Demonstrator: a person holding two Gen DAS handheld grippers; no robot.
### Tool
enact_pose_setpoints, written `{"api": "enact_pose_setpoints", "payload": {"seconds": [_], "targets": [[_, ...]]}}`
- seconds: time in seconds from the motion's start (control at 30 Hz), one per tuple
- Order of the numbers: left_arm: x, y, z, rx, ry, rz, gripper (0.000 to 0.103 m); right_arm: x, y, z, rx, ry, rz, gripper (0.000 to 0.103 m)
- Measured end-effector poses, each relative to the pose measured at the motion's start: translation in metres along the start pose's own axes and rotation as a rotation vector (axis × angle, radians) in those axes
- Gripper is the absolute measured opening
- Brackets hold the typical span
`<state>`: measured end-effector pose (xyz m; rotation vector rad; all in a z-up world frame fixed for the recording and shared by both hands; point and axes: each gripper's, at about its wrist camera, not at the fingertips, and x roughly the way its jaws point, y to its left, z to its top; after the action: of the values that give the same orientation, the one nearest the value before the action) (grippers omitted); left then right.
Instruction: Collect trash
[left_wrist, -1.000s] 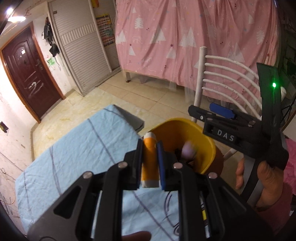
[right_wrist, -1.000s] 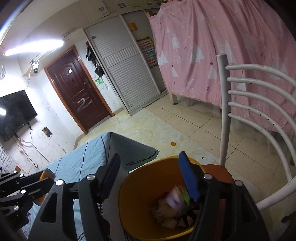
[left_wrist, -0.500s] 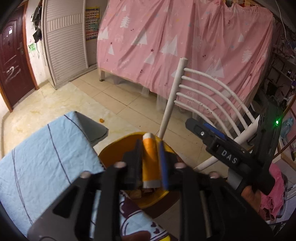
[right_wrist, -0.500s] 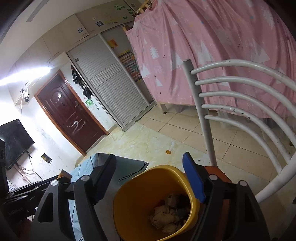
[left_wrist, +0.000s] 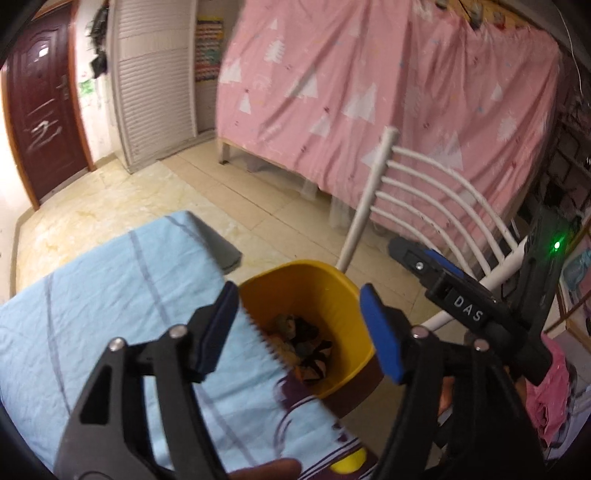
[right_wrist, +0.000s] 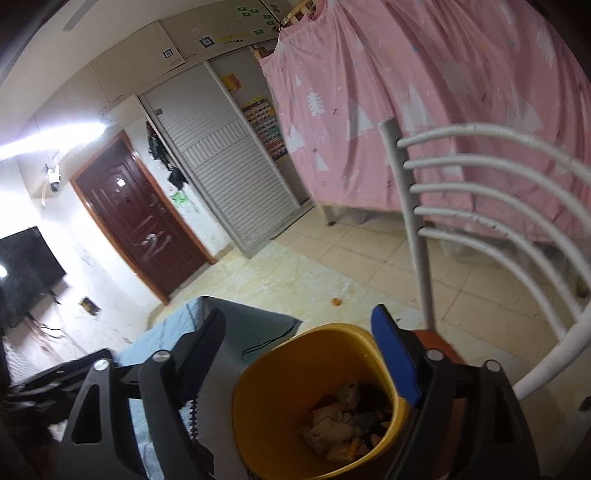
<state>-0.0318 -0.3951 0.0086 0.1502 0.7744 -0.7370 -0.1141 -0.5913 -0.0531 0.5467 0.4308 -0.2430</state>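
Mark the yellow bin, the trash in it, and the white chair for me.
yellow bin (right_wrist: 273, 398): right wrist view, inner wall.
trash (right_wrist: 343, 424): right wrist view, crumpled heap.
white chair (left_wrist: 369, 199): left wrist view, backrest post.

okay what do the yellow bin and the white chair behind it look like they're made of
Yellow bin: likely plastic, with smooth, evenly coloured, slightly glossy walls and a rounded rim. White chair: probably painted metal, with thin curved rods and dark chipped specks along the bars.

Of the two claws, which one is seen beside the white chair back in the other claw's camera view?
The right claw, the one labelled DAS, reaching in from the right in front of the white chair back. The left claw hangs open over the yellow bin.
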Motion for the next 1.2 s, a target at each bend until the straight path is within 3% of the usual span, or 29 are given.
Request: {"api": "enact_pose_setpoints", "payload": {"seconds": [0.03,0.1,0.3,0.77,1.2], "targets": [[-0.007,0.007,-0.003,-0.012,-0.018,0.016,0.081,-0.003,0.009,-0.001,-0.016,-0.007,0.004,0.082],[-0.024,0.021,-0.01,-0.03,-0.065,0.068,0.09,-0.007,0.025,-0.004,-0.052,-0.017,0.009,0.086],[-0.063,0.064,-0.03,-0.07,-0.12,0.181,0.096,-0.016,0.081,-0.019,-0.172,-0.041,0.038,0.093],[-0.138,0.152,-0.105,-0.154,-0.267,0.463,0.096,-0.021,0.209,-0.082,-0.33,-0.035,0.195,0.094],[-0.171,0.221,-0.159,-0.287,-0.282,0.582,0.096,-0.015,0.271,-0.128,-0.451,0.068,0.394,0.094]]}}
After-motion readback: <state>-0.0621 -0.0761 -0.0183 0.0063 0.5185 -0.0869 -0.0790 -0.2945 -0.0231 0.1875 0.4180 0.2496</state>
